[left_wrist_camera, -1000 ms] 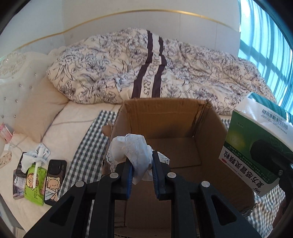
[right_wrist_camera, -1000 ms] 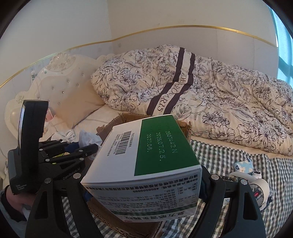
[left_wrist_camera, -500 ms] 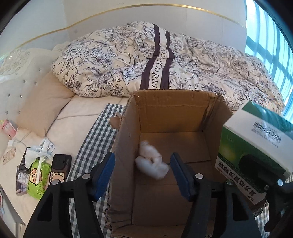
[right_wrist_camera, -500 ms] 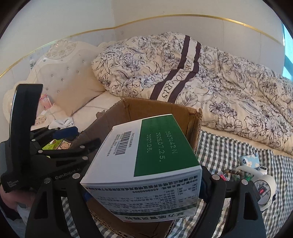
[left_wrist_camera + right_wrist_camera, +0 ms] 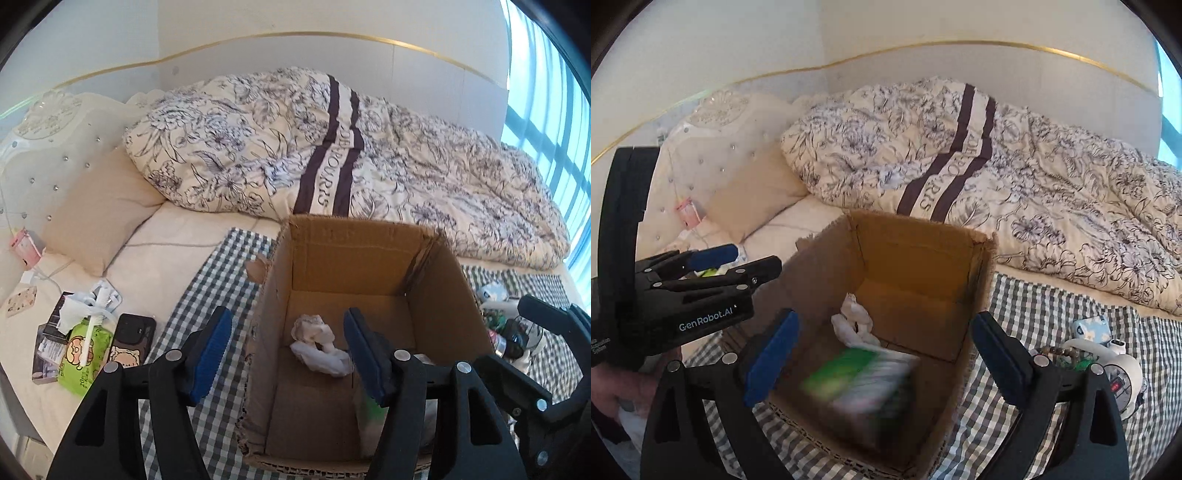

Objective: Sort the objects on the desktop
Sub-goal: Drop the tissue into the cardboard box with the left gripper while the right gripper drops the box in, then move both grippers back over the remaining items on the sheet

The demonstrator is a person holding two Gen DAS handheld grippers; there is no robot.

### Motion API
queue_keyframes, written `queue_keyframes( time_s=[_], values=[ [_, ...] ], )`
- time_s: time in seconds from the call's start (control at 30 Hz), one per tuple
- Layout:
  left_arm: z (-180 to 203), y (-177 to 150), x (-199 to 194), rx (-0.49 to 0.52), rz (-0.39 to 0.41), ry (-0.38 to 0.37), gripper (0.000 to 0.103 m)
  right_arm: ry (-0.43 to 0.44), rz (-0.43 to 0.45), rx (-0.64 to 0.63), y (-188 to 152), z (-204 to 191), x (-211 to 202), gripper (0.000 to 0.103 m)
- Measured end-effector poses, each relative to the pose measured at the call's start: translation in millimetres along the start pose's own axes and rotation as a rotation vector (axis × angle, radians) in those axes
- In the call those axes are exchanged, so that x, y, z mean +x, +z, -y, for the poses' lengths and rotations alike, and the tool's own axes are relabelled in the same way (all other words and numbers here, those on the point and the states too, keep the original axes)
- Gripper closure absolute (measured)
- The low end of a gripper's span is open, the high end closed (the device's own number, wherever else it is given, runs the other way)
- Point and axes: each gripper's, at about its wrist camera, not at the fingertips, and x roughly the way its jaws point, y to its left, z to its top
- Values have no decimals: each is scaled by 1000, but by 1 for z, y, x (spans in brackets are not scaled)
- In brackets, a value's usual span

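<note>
- Our left gripper and right gripper both hang with jaws apart and empty over the cardboard box.
- The green box lies below our right jaws, the white cloth just beyond.
- We judge the clutter right of our right jaws nearest.

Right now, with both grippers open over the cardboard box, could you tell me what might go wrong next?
1. The green-and-white medicine box is motion-blurred inside the cardboard box; it may land on the white lace cloth.
2. The left gripper straddles the box's left wall, so lowering it could snag the torn edge.
3. The right gripper sits close to the left one; swinging toward the beads and roll of tape risks a collision.
</note>
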Motion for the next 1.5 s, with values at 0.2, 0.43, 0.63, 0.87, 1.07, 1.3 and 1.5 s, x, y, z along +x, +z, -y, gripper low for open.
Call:
queue_keyframes(
  time_s=[0.2, 0.43, 0.63, 0.87, 1.07, 1.3, 1.5],
  values=[
    [7, 4, -17, 8, 31, -12, 37, -15, 56, 29, 4, 6, -25, 8],
    [23, 9, -36, 30, 62, -34, 37, -40, 107, 55, 7, 15, -52, 8],
    [41, 12, -53, 51, 90, -56, 37, -73, 132, 75, 4, 27, -75, 8],
    [62, 19, -69, 60, 123, -77, 37, -125, 153, 92, -6, 43, -102, 8],
    [85, 17, -81, 85, 135, -103, 27, -148, 178, 114, -10, 58, -124, 3],
    [110, 15, -89, 108, 139, -125, 19, -182, 210, 152, -19, 82, -147, 0],
    [131, 15, -93, 117, 146, -152, 10, -198, 218, 208, -30, 105, -165, 0]
  ],
)
